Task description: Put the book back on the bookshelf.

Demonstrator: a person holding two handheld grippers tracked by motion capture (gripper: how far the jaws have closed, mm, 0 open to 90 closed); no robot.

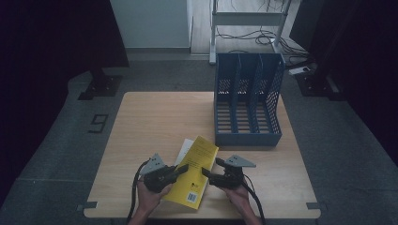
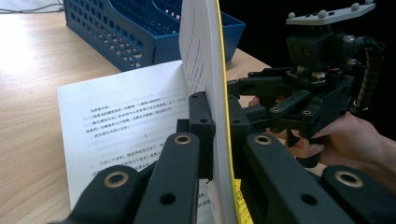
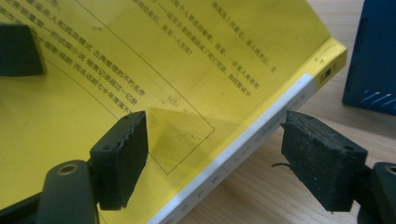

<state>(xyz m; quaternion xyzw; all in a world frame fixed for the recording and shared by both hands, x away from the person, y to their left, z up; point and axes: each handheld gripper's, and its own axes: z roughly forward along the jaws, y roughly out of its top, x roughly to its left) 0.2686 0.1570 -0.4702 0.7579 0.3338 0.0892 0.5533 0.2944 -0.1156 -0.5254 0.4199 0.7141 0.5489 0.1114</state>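
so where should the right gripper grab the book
On the spine edge of the book, coming in from its right. That edge is lifted off the table, and the open right gripper straddles it while the left gripper pinches the cover.

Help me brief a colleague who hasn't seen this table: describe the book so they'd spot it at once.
Start at the wooden table and its blue file rack. The yellow book lies just in front of the rack, near the table's front edge. It is open with white pages showing, and the left gripper is clamped on its raised cover.
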